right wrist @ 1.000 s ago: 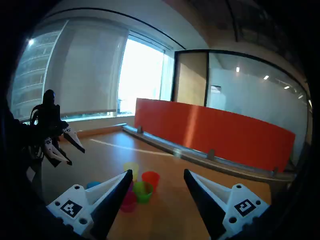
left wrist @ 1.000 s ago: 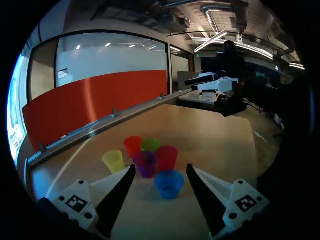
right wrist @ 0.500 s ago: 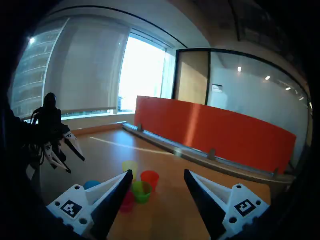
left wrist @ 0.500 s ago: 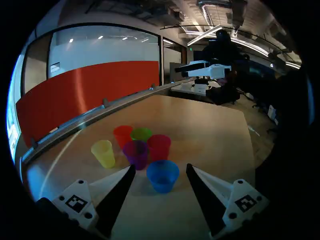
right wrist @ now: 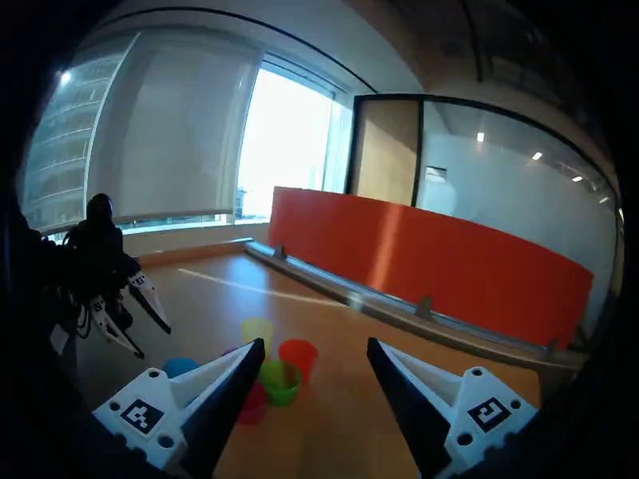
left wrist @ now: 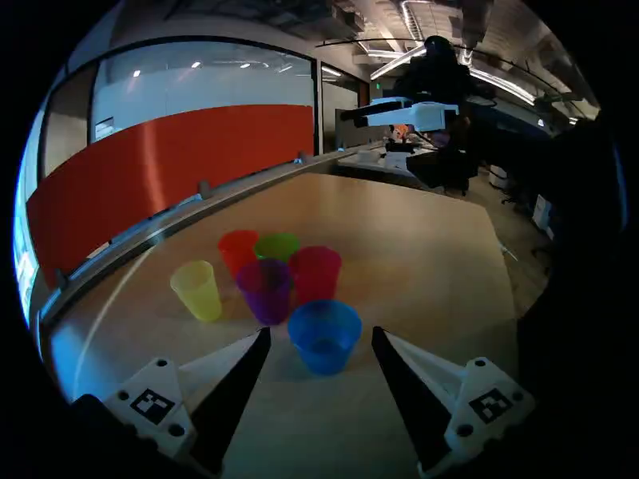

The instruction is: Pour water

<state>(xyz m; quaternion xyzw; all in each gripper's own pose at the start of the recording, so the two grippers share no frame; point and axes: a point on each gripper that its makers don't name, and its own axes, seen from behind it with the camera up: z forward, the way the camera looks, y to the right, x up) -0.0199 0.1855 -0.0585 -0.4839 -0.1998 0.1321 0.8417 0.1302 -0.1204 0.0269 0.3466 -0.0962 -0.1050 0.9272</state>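
Several coloured plastic cups stand clustered on the wooden table (left wrist: 415, 239). In the left gripper view a blue cup (left wrist: 323, 336) is nearest, just ahead of my open left gripper (left wrist: 319, 351), between its fingertips. Behind it are a purple cup (left wrist: 264, 290), a crimson cup (left wrist: 315, 272), a yellow cup (left wrist: 196, 290), a red-orange cup (left wrist: 239, 250) and a green cup (left wrist: 276, 245). My right gripper (right wrist: 315, 359) is open and empty, hovering above the table short of the green cup (right wrist: 280, 382), red-orange cup (right wrist: 298, 355) and yellow cup (right wrist: 257, 330). The left gripper (right wrist: 132, 313) appears at the far left, held in a hand.
An orange partition (left wrist: 160, 160) with a metal rail runs along the table's far edge. A bright window (right wrist: 283, 152) lies beyond. The right gripper (left wrist: 399, 116) and the dark figure holding it stand at the table's far side, with desks behind. Bare tabletop lies right of the cups.
My left gripper has moved forward and lower, so the blue cup now sits between its fingertips. The right gripper view barely shifted; the cups sit slightly lower in it.
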